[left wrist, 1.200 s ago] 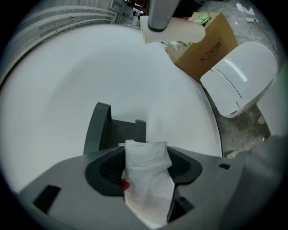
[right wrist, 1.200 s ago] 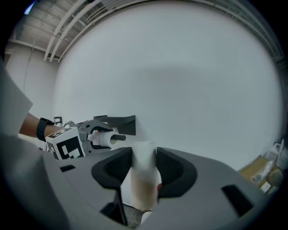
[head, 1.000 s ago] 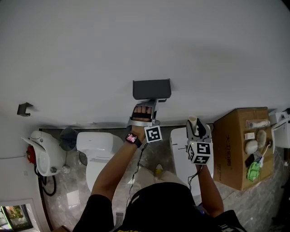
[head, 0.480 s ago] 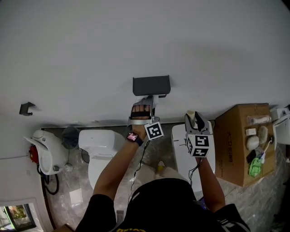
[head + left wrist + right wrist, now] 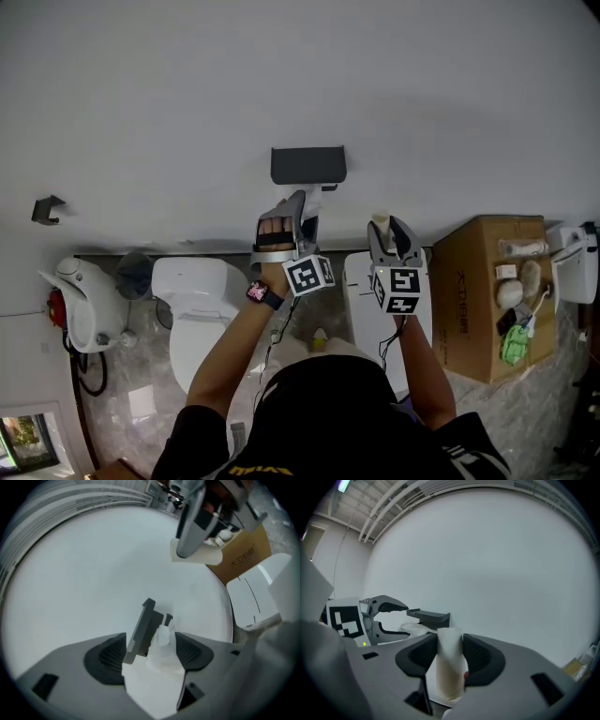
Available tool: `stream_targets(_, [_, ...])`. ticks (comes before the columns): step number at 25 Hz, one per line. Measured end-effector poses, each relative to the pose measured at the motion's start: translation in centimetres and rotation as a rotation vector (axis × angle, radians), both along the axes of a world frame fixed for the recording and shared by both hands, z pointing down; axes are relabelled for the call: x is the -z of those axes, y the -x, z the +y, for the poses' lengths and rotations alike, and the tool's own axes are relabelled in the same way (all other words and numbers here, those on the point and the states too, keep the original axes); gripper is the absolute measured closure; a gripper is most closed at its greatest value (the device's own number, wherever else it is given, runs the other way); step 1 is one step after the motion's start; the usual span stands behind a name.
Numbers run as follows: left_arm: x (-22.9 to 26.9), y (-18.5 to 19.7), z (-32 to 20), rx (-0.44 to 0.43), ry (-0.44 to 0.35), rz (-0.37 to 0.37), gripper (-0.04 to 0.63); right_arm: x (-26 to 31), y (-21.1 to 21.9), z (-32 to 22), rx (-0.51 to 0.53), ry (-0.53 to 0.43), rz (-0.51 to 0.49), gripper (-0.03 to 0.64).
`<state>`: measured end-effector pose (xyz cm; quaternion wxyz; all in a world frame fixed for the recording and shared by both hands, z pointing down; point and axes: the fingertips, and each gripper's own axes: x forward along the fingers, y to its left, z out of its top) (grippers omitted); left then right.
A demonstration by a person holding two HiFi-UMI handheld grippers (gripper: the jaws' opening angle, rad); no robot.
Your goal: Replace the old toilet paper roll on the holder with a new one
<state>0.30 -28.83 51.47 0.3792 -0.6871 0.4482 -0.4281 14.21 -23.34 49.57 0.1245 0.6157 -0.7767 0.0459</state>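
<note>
Right gripper [image 5: 449, 640]: jaws part-closed on an upright pale tube [image 5: 449, 677], taken to be the spent roll's core with a little paper left on it. The pads bear on its sides near the upper end.
- Handling, as judged: very light, thin card, easily crushed. A gentle pinch across the middle, as here, should do. A harder squeeze would flatten it.

Left gripper [image 5: 152, 641]: jaws opening, with crumpled white paper [image 5: 157, 679] between them. The paper looks loose in the gap rather than pinched, though contact with the right-hand pad cannot be ruled out.
- Handling, as judged: soft, limp, tears at a tug. It offers nothing firm to grip.

Holder [image 5: 308, 165]: dark, fixed to the white wall [image 5: 281, 75], just beyond the left gripper's tips. The paper runs up toward its underside. The tube is held off to the holder's right, apart from it.

Beyond: a cardboard box [image 5: 473, 300] to the right and a toilet [image 5: 192, 291] below left.

Not determined:
- The holder's bar sits under its dark top, so whether a roll is mounted cannot be told.
- No fresh roll can be identified. The pale items on the box are too small to name.
- The tube's lower end is hidden by the gripper body.
</note>
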Motion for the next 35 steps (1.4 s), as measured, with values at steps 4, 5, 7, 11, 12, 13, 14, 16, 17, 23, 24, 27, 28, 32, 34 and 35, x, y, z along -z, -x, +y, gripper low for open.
stream_targets(4, [1.9, 2.2, 1.3, 0.108, 0.03, 0.209, 0.292, 0.7, 0.9, 0.6, 0.01, -0.014, -0.016, 0.445])
stream_targets(5, [2.5, 2.6, 1.6, 0.124, 0.031, 0.258, 0.301, 0.9, 1.2, 0.8, 0.013, -0.018, -0.019, 0.445])
stream_targets(7, [3.6, 3.6, 2.2, 0.147, 0.021, 0.335, 0.318, 1.4, 1.7, 1.0, 0.019, -0.029, -0.016, 0.445])
stream_targets(11, [5.1, 5.3, 3.6, 0.164, 0.013, 0.464, 0.362, 2.6, 2.2, 1.5, 0.024, -0.056, -0.004, 0.445])
stream_targets(12, [5.3, 5.7, 3.9, 0.166, 0.014, 0.496, 0.371, 2.8, 2.2, 1.6, 0.025, -0.064, 0.0, 0.445])
stream_targets(13, [5.4, 6.1, 4.1, 0.169, 0.014, 0.529, 0.382, 3.1, 2.3, 1.7, 0.026, -0.072, 0.004, 0.445])
stream_targets(14, [5.6, 6.5, 4.3, 0.172, 0.015, 0.56, 0.393, 3.3, 2.4, 1.7, 0.027, -0.079, 0.006, 0.445])
stream_targets(16, [5.8, 7.4, 4.9, 0.177, 0.017, 0.611, 0.429, 3.7, 2.5, 2.0, 0.027, -0.088, 0.004, 0.445])
stream_targets(17, [5.9, 7.8, 5.2, 0.178, 0.017, 0.632, 0.457, 3.8, 2.4, 2.2, 0.026, -0.09, 0.002, 0.445])
stream_targets(23, [7.0, 10.4, 6.7, 0.158, 0.023, 0.826, 0.572, 4.6, 2.4, 3.0, 0.037, -0.096, 0.015, 0.445])
stream_targets(24, [7.3, 10.7, 6.9, 0.149, 0.027, 0.861, 0.577, 4.7, 2.3, 3.1, 0.035, -0.096, 0.011, 0.445])
stream_targets(27, [8.3, 11.7, 7.4, 0.108, 0.023, 0.924, 0.583, 4.8, 2.3, 3.4, 0.034, -0.099, 0.003, 0.445])
stream_targets(28, [8.5, 12.3, 7.5, 0.102, 0.018, 0.933, 0.583, 4.9, 2.5, 3.5, 0.036, -0.1, 0.001, 0.445])
stream_targets(32, [9.3, 15.4, 7.0, 0.13, 0.029, 1.045, 0.583, 4.9, 3.0, 3.6, 0.046, -0.1, -0.004, 0.445])
stream_targets(34, [9.6, 16.5, 6.9, 0.146, 0.037, 1.102, 0.583, 5.0, 3.3, 3.5, 0.048, -0.102, -0.006, 0.445])
stream_targets(35, [9.6, 16.9, 6.9, 0.148, 0.043, 1.12, 0.583, 5.0, 3.5, 3.4, 0.051, -0.103, -0.007, 0.445])
